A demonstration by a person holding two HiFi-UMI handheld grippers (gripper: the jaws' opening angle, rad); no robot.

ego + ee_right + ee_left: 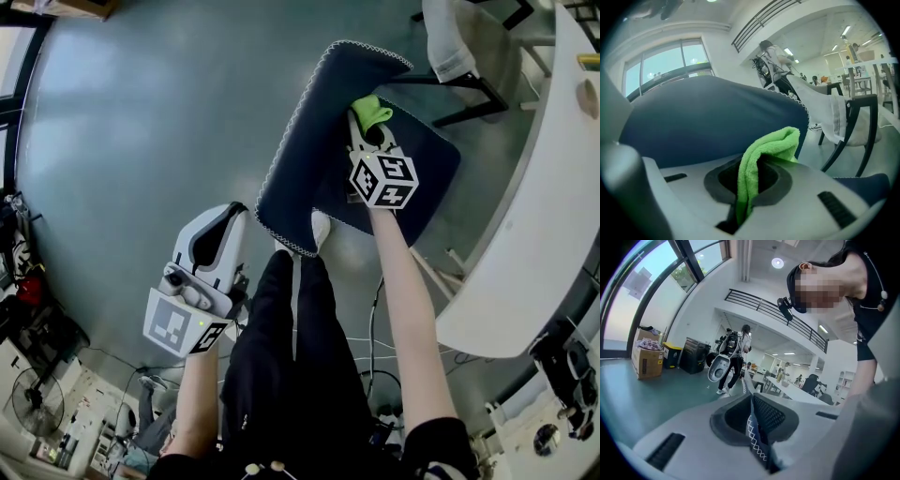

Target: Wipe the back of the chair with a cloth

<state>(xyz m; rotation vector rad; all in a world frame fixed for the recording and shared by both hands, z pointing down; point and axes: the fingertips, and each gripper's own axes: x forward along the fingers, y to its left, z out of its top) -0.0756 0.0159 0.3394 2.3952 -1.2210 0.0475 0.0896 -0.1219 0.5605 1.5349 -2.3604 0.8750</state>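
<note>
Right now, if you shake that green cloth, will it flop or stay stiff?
Probably flop: the green cloth folds over and droops out of the right tongs. Likely light and grippy too, judging by its thin, fuzzy pile.

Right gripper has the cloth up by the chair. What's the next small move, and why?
Probably ease the right gripper forward until the green cloth presses on the chair back, then start a stroke. Its jaws are shut on the cloth, whose fold points at the navy surface, but contact isn't clear. The left gripper pinches the stitched edge, likely steadying the chair.
</note>
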